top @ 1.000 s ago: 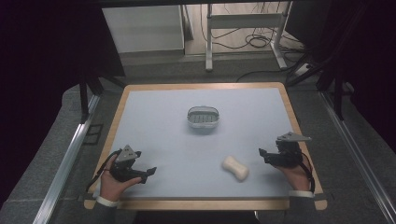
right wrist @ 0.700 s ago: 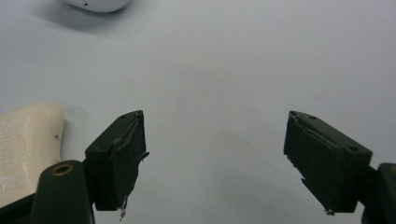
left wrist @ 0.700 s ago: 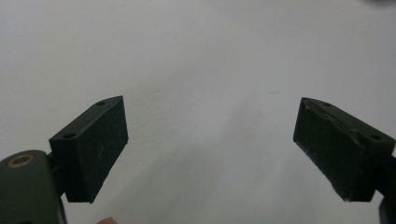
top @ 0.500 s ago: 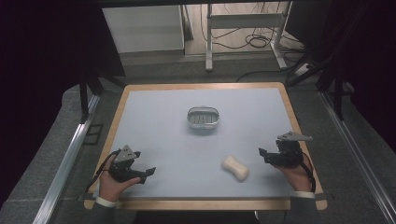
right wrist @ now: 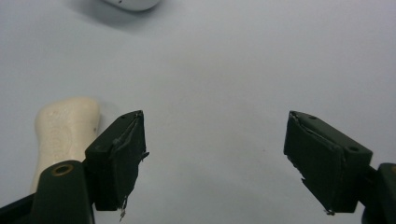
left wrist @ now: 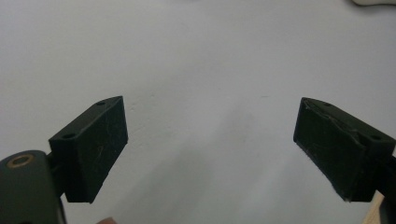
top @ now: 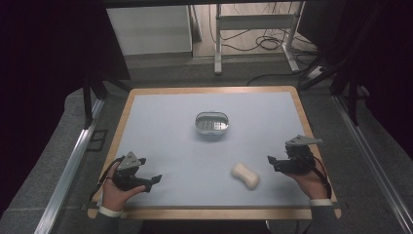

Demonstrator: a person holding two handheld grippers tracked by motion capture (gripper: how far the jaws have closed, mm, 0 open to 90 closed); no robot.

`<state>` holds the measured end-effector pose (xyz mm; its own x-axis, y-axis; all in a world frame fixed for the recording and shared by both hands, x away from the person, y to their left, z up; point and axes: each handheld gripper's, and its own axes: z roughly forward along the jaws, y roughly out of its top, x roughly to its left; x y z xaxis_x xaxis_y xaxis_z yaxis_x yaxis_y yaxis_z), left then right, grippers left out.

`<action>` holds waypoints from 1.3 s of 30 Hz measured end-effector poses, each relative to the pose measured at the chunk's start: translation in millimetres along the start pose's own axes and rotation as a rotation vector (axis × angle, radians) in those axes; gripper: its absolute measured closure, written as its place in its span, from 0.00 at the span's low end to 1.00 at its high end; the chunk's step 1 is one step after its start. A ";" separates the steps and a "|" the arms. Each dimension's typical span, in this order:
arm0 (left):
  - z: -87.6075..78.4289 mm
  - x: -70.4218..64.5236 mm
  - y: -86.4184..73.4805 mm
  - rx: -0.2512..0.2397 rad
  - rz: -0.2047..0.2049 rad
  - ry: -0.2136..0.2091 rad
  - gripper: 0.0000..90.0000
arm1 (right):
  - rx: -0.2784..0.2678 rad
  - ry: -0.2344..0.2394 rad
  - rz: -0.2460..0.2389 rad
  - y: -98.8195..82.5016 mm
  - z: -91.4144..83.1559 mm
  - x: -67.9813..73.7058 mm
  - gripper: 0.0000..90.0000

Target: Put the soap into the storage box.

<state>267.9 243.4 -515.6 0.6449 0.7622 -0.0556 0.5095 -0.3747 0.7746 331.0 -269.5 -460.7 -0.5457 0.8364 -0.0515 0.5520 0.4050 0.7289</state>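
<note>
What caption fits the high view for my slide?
Two open hand-held grippers, left gripper and right gripper, flank a cream peanut-shaped soap bar below an oval metal dish.
</note>
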 end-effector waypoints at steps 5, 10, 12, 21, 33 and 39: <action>-0.2 -1.3 1.0 0.002 0.009 -0.004 0.12 | 0.032 0.033 -0.040 5.3 -1.1 6.1 0.23; 0.3 -2.2 1.0 0.004 0.010 -0.008 0.12 | 0.060 0.066 -0.065 11.8 5.0 13.1 0.23; 0.5 -2.2 1.0 0.005 0.011 -0.008 0.12 | 0.060 0.074 -0.070 12.9 6.1 14.4 0.23; 3.1 -3.2 0.7 0.010 0.015 -0.011 0.12 | 0.109 0.109 -0.107 24.6 15.6 25.5 0.23; 3.8 -3.3 0.4 0.014 0.015 -0.014 0.12 | 0.176 0.124 -0.133 27.9 24.4 41.0 0.24; 4.2 -3.0 0.2 0.015 0.016 -0.013 0.12 | 0.202 0.142 -0.162 29.7 28.3 50.4 0.25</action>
<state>268.6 238.8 -517.9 0.6606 0.7490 -0.0516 0.5077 -0.3950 0.7657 337.7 -204.9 -461.0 -0.7115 0.7010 -0.0496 0.5576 0.6061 0.5672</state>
